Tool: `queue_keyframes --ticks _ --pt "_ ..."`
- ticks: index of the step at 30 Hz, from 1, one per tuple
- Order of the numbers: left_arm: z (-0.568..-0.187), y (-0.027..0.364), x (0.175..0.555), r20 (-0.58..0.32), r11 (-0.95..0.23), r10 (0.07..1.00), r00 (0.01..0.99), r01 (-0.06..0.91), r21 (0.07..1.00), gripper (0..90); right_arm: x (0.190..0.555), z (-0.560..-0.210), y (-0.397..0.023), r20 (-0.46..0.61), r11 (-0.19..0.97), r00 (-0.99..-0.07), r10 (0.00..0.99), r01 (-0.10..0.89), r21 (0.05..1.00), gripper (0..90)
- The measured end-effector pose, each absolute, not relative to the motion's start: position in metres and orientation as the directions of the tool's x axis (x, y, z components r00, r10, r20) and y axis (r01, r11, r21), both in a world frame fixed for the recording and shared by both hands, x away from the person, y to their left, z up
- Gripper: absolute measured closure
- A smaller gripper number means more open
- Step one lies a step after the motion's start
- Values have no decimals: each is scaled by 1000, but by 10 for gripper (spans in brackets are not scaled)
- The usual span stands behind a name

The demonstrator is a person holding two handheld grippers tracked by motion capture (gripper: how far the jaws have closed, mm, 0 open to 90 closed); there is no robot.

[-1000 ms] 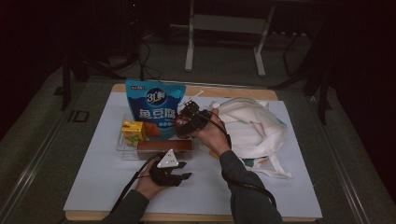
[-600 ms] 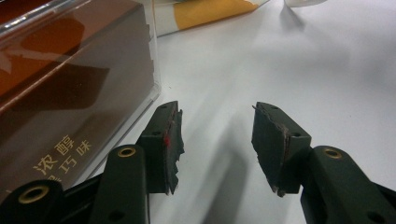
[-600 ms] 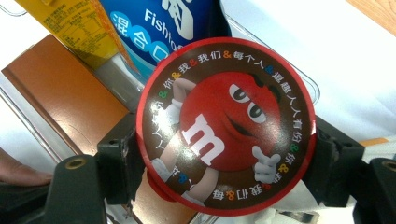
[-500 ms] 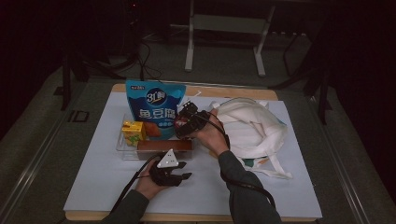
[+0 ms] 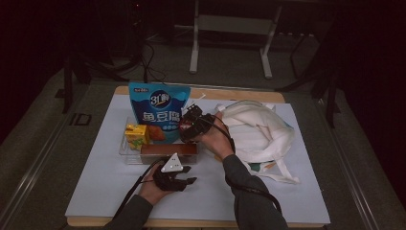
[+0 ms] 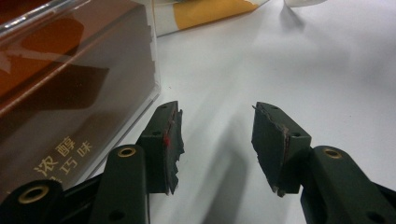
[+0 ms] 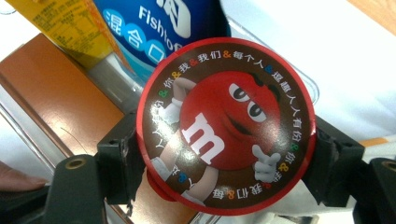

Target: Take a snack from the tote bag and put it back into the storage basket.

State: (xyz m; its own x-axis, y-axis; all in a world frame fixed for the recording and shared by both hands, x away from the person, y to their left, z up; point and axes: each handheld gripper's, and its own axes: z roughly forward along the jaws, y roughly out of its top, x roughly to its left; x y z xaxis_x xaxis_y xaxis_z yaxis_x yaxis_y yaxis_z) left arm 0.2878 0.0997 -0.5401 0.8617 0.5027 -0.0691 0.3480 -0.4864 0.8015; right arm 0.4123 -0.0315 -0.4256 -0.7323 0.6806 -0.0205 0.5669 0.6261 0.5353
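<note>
My right gripper (image 7: 226,151) is shut on a round M&M's tin (image 7: 224,126) with a red rim and a red candy figure on its lid, one black jaw on each side of it. In the high view this right gripper (image 5: 191,123) holds the tin (image 5: 186,126) over the right end of a clear plastic bin (image 5: 125,154). The bin holds a blue snack bag (image 5: 158,108), a yellow drink carton (image 5: 135,134) and a long brown box (image 5: 167,150). My left gripper (image 6: 217,144) is open and low over the white mat, beside the bin's near corner (image 6: 152,70). From above, the left gripper (image 5: 173,176) is just in front of the bin.
A crumpled white tote bag (image 5: 258,134) lies to the right of the bin, its straps trailing toward the front. The white mat (image 5: 110,187) covers a wooden table. Metal stand legs (image 5: 194,52) rise from the dark floor beyond the far edge.
</note>
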Motion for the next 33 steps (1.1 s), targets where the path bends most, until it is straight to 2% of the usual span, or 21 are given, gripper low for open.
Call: queue_keyframes --ticks 33 --pt "-540 99 288 -70 -486 503 861 348 802 511 413 -435 -27 -28 649 -736 677 578 494 255"
